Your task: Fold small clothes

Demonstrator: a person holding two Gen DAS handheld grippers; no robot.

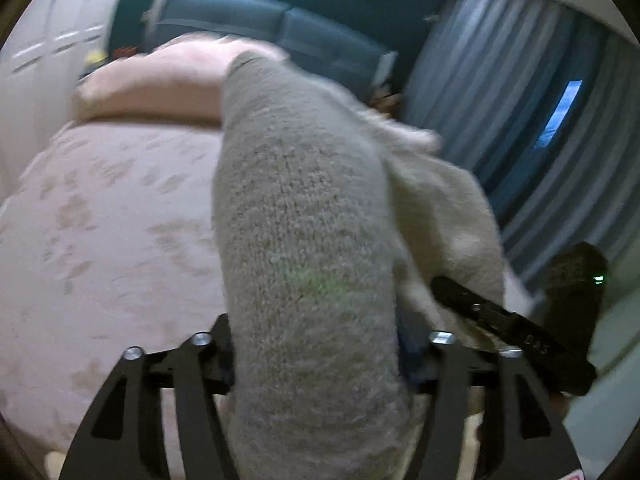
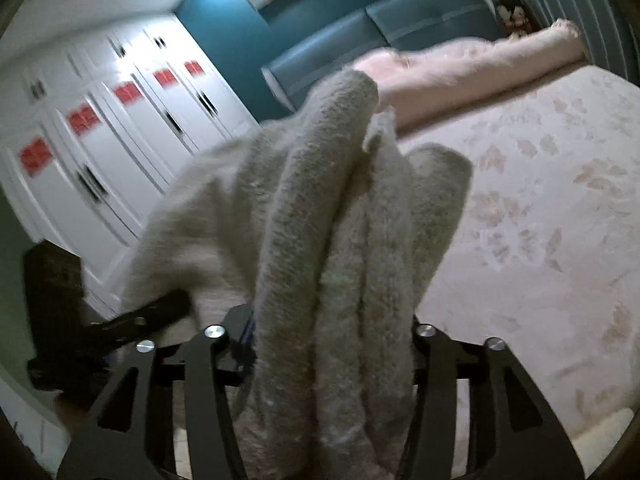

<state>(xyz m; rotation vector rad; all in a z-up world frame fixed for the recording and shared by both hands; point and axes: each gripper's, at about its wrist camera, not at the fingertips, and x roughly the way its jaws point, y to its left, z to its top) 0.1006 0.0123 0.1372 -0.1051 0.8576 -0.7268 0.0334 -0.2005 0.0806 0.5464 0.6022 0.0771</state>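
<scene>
- Two handheld grippers are lifting one beige knitted garment (image 1: 304,216) above a bed (image 1: 100,240) with a pink leaf-patterned cover.
- The left gripper (image 1: 316,364) is clamping a thick roll of the garment, which is filling the gap between its jaws.
- The right gripper (image 2: 332,356) is pinching several bunched folds (image 2: 360,240) of the same garment between its jaws.
- The garment is hanging in the air between both tools, off the bed, probably so it can be spread flat for folding.
- A pink pillow (image 2: 480,68) is lying at the head of the bed, and white wardrobe doors (image 2: 120,120) are standing beside it.
</scene>
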